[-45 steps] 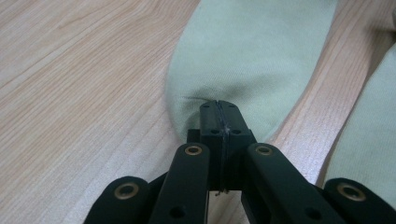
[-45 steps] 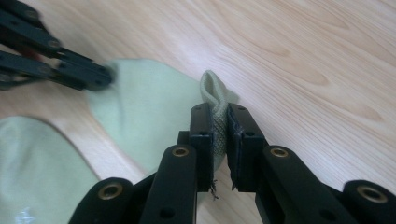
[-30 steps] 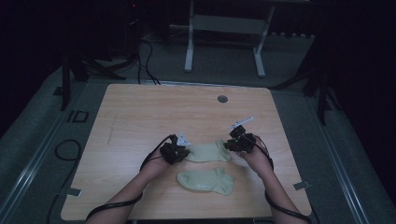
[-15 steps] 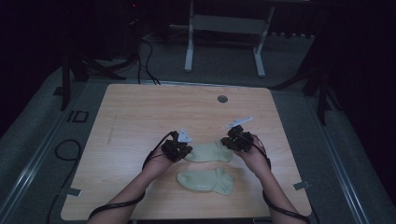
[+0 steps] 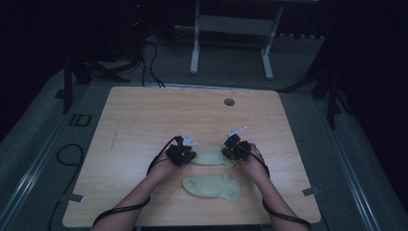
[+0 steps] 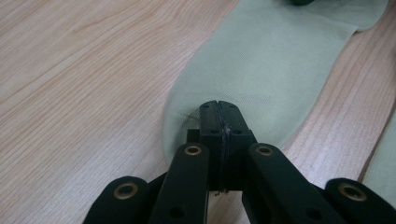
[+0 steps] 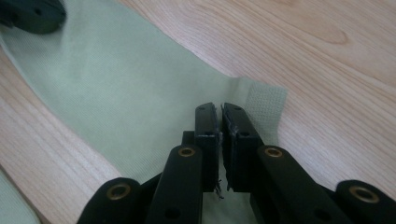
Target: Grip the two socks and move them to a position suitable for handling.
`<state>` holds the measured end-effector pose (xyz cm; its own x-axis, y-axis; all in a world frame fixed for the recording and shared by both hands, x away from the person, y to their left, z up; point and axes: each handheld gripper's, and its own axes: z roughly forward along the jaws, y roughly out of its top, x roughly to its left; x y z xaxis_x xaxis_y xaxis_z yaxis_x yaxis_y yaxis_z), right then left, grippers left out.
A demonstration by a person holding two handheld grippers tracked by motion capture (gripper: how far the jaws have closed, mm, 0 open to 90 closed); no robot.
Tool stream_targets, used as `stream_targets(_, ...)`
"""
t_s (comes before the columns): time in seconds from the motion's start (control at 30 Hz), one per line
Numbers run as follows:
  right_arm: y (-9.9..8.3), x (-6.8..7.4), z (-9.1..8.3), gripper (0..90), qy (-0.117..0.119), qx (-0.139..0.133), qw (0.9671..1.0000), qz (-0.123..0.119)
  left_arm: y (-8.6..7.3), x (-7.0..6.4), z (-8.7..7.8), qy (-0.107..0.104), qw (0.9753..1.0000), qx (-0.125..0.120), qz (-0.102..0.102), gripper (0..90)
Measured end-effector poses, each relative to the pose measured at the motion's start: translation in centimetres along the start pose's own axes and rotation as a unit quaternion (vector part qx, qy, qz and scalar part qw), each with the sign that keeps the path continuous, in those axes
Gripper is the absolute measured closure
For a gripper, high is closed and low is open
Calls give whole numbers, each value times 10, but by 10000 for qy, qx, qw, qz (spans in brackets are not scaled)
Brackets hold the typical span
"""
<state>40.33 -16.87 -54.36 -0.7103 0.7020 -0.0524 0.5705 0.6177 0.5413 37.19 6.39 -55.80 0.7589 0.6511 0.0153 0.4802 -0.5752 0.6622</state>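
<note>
Two pale green socks lie on the wooden table (image 5: 144, 120). The far sock (image 5: 210, 156) stretches between my two grippers. My left gripper (image 5: 190, 156) is shut on its rounded toe end; in the left gripper view the jaws (image 6: 218, 109) press together on the fabric (image 6: 271, 60), which puckers slightly beside them. My right gripper (image 5: 227, 153) is shut on the other end, just inside the ribbed cuff (image 7: 266, 102), with the tips (image 7: 219, 112) pinching the cloth (image 7: 116, 88). The near sock (image 5: 214, 186) lies flat and untouched closer to the front edge.
A round cable hole (image 5: 229, 102) sits at the back of the table. A metal stand (image 5: 231, 29) and cables (image 5: 149, 53) are on the floor behind. An edge of the near sock (image 6: 383, 172) shows beside the left gripper.
The right gripper has moved slightly left, toward the left gripper. The left gripper has barely shifted. Both socks stay in place.
</note>
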Motion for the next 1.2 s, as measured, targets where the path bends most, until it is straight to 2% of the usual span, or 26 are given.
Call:
stream_targets(0.07,0,0,-1,848,-43,24,10000,7,-1,1,0,6,10000,-8,-30,891)
stream_targets(0.1,-2,-3,-2,848,-135,54,9999,94,-2,1,-1,12,10000,-18,-38,891)
stream_targets(0.17,-3,-6,-3,848,-111,55,9998,179,-2,0,-2,19,10000,11,-21,891)
stream_targets(0.37,-7,-8,-6,848,-190,100,9995,211,-4,-5,-5,8,10000,15,4,881)
stream_targets(0.43,-10,-10,-7,849,-203,87,9994,272,-4,-8,-6,-14,10000,38,69,881)
stream_targets(0.57,-13,-10,-9,849,-219,61,9993,295,-5,-10,-5,98,9998,46,175,867)
stream_targets(0.9,-21,-8,-13,847,-96,-5,9994,320,-4,-3,-3,124,9999,29,78,868)
stream_targets(1.2,-15,-14,-9,830,-82,-11,9994,351,4,2,1,191,9997,121,107,867)
